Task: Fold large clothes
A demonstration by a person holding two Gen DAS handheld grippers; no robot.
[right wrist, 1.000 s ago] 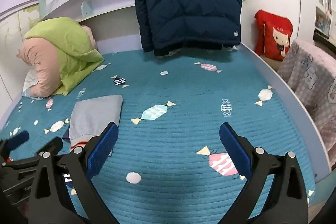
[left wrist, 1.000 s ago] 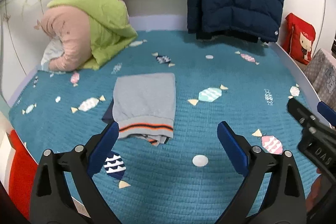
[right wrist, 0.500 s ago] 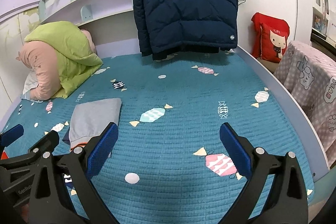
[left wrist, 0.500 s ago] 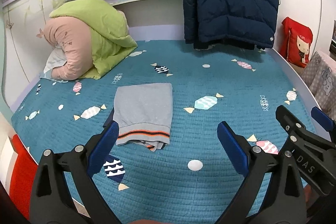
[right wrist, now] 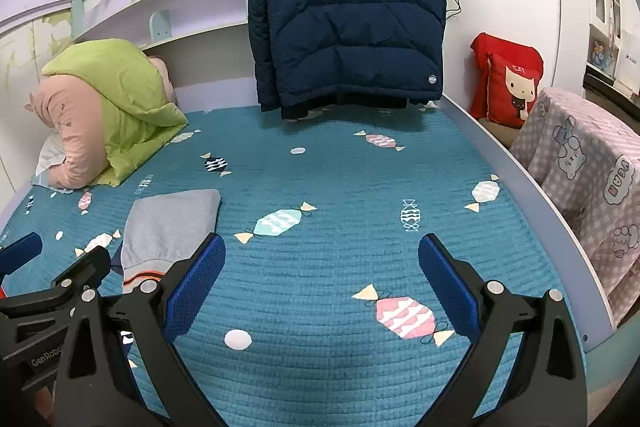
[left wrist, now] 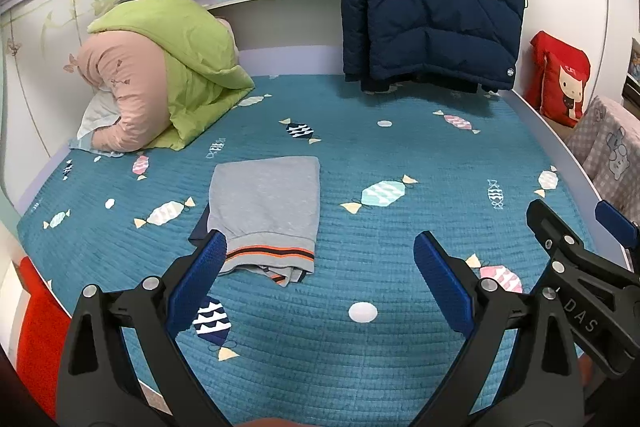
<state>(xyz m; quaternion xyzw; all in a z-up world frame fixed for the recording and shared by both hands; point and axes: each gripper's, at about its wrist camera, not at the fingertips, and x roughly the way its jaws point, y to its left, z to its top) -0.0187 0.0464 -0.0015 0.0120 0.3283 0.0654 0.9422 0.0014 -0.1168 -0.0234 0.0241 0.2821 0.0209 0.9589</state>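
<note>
A folded grey garment [left wrist: 266, 211] with an orange and dark striped hem lies flat on the teal bed cover [left wrist: 400, 155], left of middle; it also shows in the right wrist view [right wrist: 168, 227]. My left gripper [left wrist: 320, 263] is open and empty, held above the bed just in front of the garment's hem. My right gripper [right wrist: 322, 267] is open and empty, above the bed to the right of the garment. The right gripper also shows at the right edge of the left wrist view [left wrist: 580, 235].
A navy and yellow puffer jacket [right wrist: 348, 11] hangs at the bed's head. A green and pink quilt [left wrist: 160, 75] is piled at the back left. A red cushion [right wrist: 508, 79] and a checked cloth [right wrist: 588, 163] sit beyond the bed's right rail [right wrist: 520, 179].
Both grippers have drawn back and risen a little from the bed, so the garment looks farther off. The garment has not moved. Both stay open.
</note>
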